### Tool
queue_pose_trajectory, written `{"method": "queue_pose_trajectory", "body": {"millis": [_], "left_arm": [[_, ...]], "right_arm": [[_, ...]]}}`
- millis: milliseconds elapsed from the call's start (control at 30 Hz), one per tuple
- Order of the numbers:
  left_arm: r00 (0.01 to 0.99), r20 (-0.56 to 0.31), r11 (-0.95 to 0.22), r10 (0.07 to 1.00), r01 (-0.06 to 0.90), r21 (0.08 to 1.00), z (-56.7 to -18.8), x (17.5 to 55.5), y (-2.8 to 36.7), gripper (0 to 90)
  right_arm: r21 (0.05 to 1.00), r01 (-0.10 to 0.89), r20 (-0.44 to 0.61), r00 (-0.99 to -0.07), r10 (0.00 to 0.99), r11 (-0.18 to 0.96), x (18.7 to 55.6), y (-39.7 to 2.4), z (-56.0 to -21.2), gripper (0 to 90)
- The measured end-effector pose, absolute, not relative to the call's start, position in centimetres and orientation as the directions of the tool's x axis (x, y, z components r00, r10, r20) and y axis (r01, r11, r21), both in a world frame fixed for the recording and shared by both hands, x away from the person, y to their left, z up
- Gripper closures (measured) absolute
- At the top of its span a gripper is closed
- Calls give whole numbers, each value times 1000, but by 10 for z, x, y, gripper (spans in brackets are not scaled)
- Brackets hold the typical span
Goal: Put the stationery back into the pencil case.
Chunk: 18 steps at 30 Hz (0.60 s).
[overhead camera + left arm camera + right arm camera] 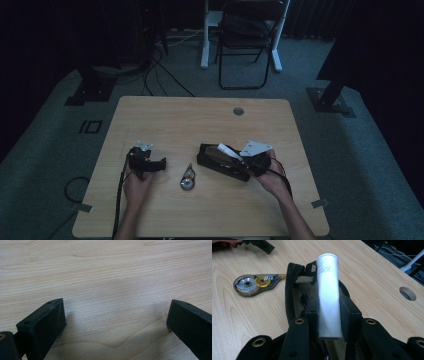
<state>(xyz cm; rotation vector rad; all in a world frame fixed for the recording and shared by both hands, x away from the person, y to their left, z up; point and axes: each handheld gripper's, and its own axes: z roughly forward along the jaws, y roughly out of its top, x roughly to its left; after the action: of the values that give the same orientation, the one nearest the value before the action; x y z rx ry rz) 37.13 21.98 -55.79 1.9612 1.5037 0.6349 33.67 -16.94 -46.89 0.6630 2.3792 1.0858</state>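
Right gripper (328,315) has its two black jaws drawn in tight on a white tube (328,290), one pad against each side of it near the tube's lower end, so the tube stands out along the jaws and slants over an open black pouch (290,290). From the high view the same right gripper (245,159) sits at the near right end of the pouch (210,156), with the tube (229,151) lying across the pouch's top and the person's right hand (272,177) behind it, closer to the table's near edge.

Just left of the pouch, a correction tape dispenser (188,178) lies flat on the wooden table (200,115), apart from the pouch and touched by nothing; in the right gripper view it (254,284) shows its round grey wheel and yellow hub.

Further left of the pouch, the left gripper (160,165) rests low over the bare wood, held by the left hand (137,182). Its jaws stand wide apart with only table grain (112,277) between them.

Beyond the pouch, near the far edge of the table, is a round cable hole (238,111), and past that a folding chair (250,40) on the carpet.
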Motion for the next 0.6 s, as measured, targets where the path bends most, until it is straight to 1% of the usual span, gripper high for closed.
{"method": "queue_pose_trajectory", "body": {"millis": [600], "left_arm": [[251,22,-195,968,691,696,-558,371,220,23]], "right_arm": [[770,252,-184,-792,582,587,344,-168,-475,715]]}}
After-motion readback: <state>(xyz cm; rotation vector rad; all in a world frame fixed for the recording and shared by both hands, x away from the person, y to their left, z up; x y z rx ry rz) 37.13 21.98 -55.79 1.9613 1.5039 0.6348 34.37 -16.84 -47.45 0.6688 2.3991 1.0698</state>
